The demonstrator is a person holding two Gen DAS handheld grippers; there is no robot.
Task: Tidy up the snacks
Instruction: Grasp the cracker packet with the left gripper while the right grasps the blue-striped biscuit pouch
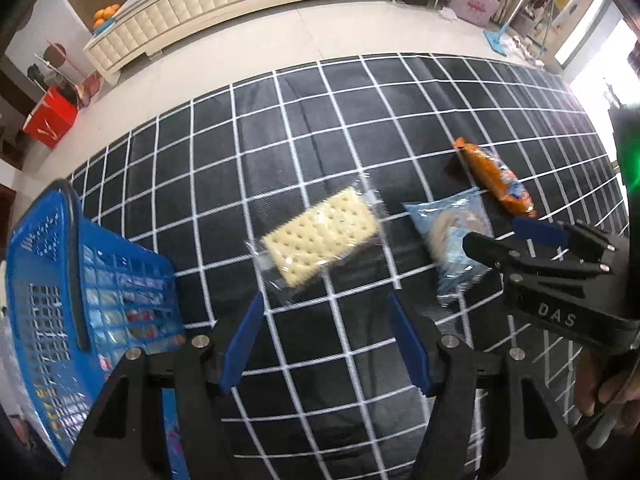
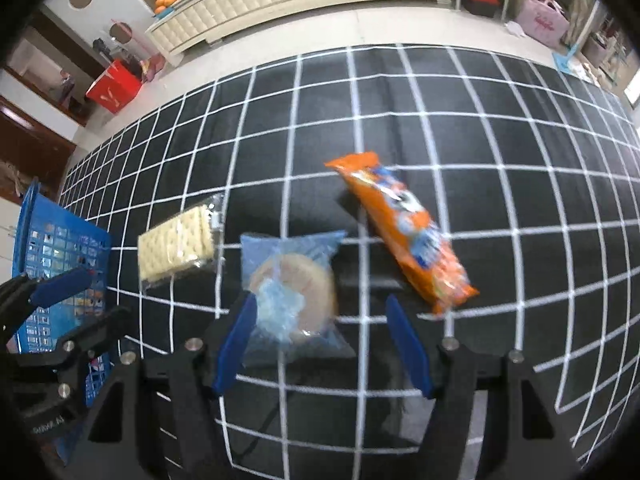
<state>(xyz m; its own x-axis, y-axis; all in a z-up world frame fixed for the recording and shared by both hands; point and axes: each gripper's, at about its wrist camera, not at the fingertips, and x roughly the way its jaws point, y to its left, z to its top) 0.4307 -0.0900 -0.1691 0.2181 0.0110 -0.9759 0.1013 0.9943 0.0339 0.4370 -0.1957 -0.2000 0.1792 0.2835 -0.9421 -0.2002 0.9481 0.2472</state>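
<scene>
Two pairs of tongs hang released, nothing between their blue pads: the left tongs (image 1: 326, 344) aim at the clear-wrapped pale rectangular cracker pack (image 1: 320, 236), the right tongs (image 2: 320, 344) straddle the pale blue film packet holding a round biscuit (image 2: 292, 284), likely to lift both together. Just beside lies the orange foil snack bag (image 2: 404, 228), all on the black white-gridded tabletop (image 2: 480, 140); the blue plastic lattice basket (image 1: 80, 280) waits at the left.

The blue basket (image 1: 92, 280) was cut off at the left edge, its contents unreadable through the mesh. The orange packet (image 2: 404, 232) was blurred, its print illegible.
</scene>
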